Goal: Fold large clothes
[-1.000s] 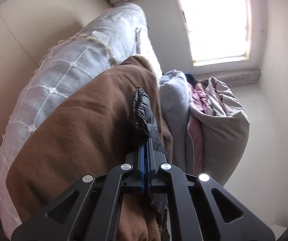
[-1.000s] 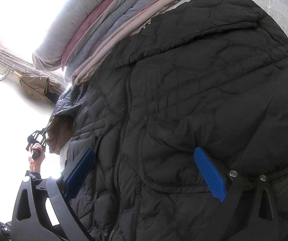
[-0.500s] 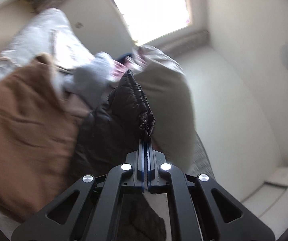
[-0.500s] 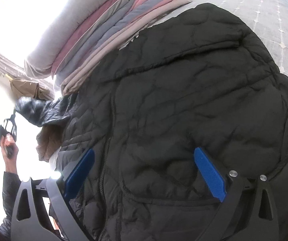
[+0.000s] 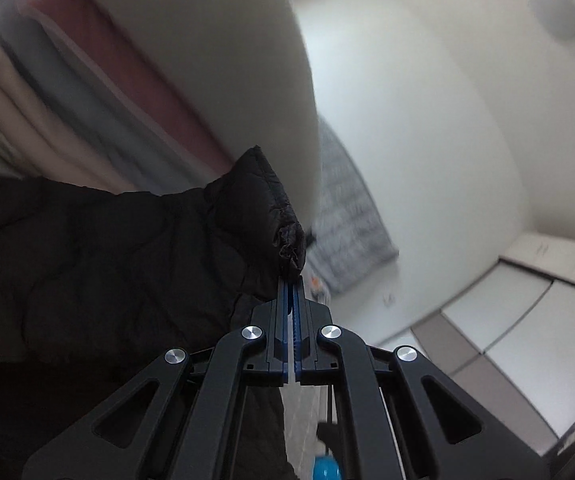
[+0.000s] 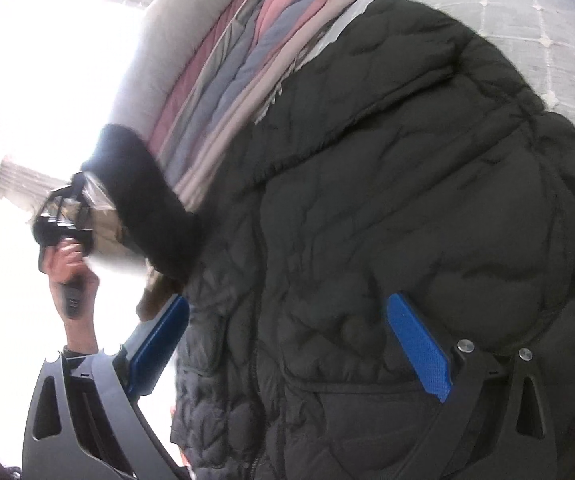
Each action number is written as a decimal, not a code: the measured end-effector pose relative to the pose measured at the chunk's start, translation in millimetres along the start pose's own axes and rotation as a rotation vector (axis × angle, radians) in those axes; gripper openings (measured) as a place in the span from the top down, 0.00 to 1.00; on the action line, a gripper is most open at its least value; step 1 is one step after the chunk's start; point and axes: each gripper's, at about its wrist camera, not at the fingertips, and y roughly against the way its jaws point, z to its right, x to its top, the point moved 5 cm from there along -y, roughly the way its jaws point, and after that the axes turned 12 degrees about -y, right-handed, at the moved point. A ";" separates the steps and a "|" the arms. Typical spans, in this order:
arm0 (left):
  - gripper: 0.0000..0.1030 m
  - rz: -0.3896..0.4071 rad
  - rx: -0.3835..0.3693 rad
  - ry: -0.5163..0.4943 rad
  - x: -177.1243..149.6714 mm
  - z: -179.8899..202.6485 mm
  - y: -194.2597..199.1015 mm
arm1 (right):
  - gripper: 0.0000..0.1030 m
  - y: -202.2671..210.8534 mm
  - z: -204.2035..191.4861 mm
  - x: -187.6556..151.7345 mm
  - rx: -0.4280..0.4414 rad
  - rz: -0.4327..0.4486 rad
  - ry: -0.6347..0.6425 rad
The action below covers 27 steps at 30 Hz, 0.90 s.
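A black quilted puffer jacket point(image 6: 407, 200) lies spread on the bed and fills the right wrist view. My right gripper point(image 6: 287, 328) stands open low over its front, one blue pad point(image 6: 419, 352) on the quilting and the other at the jacket's left edge. My left gripper point(image 5: 290, 286) is shut on the jacket's sleeve cuff point(image 5: 287, 240), with the jacket body point(image 5: 107, 264) stretching away to the left. In the right wrist view the raised sleeve point(image 6: 139, 196) is blurred, and a hand point(image 6: 71, 276) holds the left gripper point(image 6: 63, 208) beside it.
A stack of folded pink, grey-blue and beige clothes point(image 6: 247, 60) lies beside the jacket, close above my left gripper point(image 5: 107, 80). A white checked bedspread point(image 6: 527, 20) covers the bed. Pale cabinet doors point(image 5: 527, 320) stand at the right of the left wrist view.
My left gripper has swung up and across with the sleeve cuff, from beside a brown garment to in front of the folded stack. My right gripper shifted a little over the jacket and stayed open.
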 end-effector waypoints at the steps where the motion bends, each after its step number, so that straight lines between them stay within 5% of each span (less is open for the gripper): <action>1: 0.99 -0.035 -0.004 -0.001 -15.3 2.4 -20.6 | 0.07 4.2 2.4 3.0 0.018 0.003 -0.016; 6: 0.99 -0.214 0.032 -0.022 -91.1 -1.4 -96.3 | 0.07 20.2 12.7 14.4 0.060 0.017 -0.061; 11: 0.99 -0.356 0.087 -0.054 -148.3 -10.7 -132.1 | 0.07 22.4 14.1 19.0 0.079 0.016 -0.071; 16: 0.92 -0.621 0.272 -0.132 -183.9 -44.5 -158.5 | 0.07 21.2 14.4 17.4 0.075 0.004 -0.066; 20: 0.90 -0.692 0.305 -0.190 -186.7 -41.8 -150.4 | 0.07 20.0 10.0 16.2 0.040 0.031 -0.043; 23: 0.77 -0.695 0.308 -0.268 -172.9 -26.5 -139.2 | 0.07 31.7 -8.8 18.0 -0.001 0.132 0.051; 27: 0.39 -0.662 0.358 -0.379 -149.7 -9.6 -110.8 | 0.07 29.6 -50.6 26.8 0.004 0.184 0.176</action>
